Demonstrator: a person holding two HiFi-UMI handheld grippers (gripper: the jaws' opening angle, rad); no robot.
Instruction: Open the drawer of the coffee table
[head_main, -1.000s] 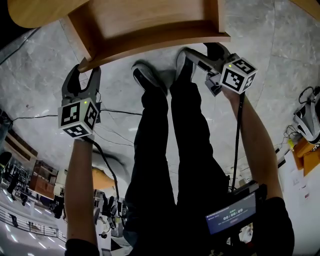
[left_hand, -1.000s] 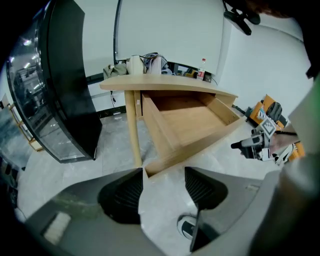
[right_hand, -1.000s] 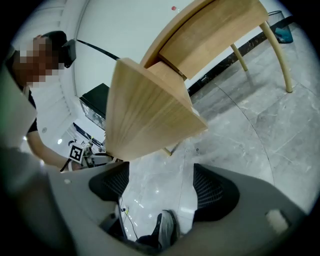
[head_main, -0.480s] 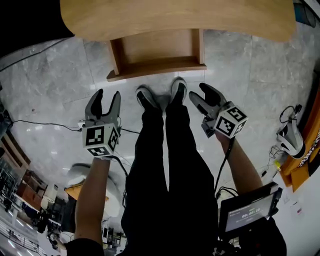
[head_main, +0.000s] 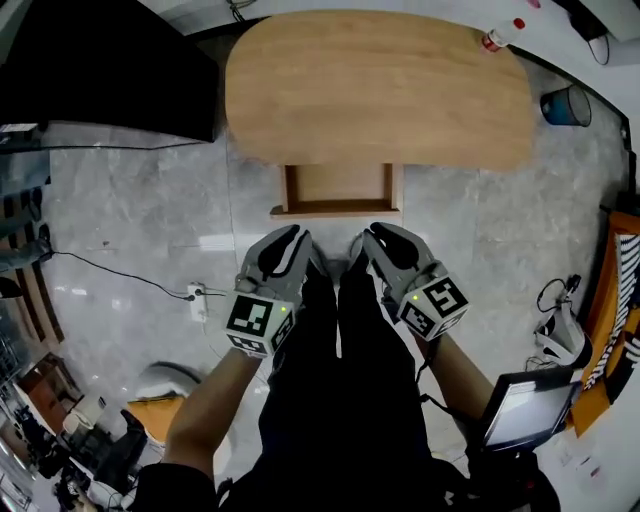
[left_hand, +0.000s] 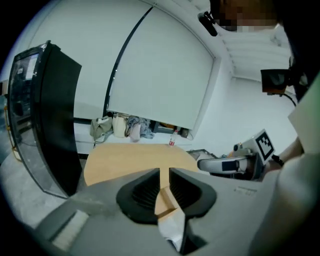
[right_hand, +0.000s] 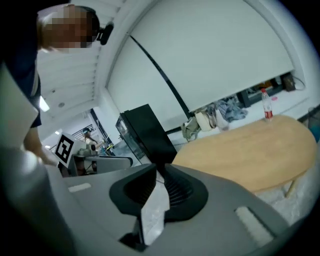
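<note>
The oval wooden coffee table (head_main: 380, 90) lies at the top of the head view, its drawer (head_main: 340, 188) pulled out toward me. My left gripper (head_main: 296, 233) and right gripper (head_main: 366, 236) hang side by side above my legs, short of the drawer's front and apart from it. Both have just been closing and now show only a narrow slit, with nothing between the pads. The left gripper view puts the left gripper (left_hand: 164, 172) over the tabletop (left_hand: 130, 157). The right gripper (right_hand: 160, 170) also looks across the table (right_hand: 245, 150).
A red-capped bottle (head_main: 497, 38) stands on the table's far right end. A black cabinet (head_main: 100, 70) stands left of the table, a blue bin (head_main: 566, 105) to its right. A power strip with cable (head_main: 197, 297) lies on the floor at my left. A screen (head_main: 520, 405) hangs by my right arm.
Both grippers have risen away from the drawer's sides and drawn together at the middle, and their jaws have gone from wide to nearly closed. The whole table has come into view.
</note>
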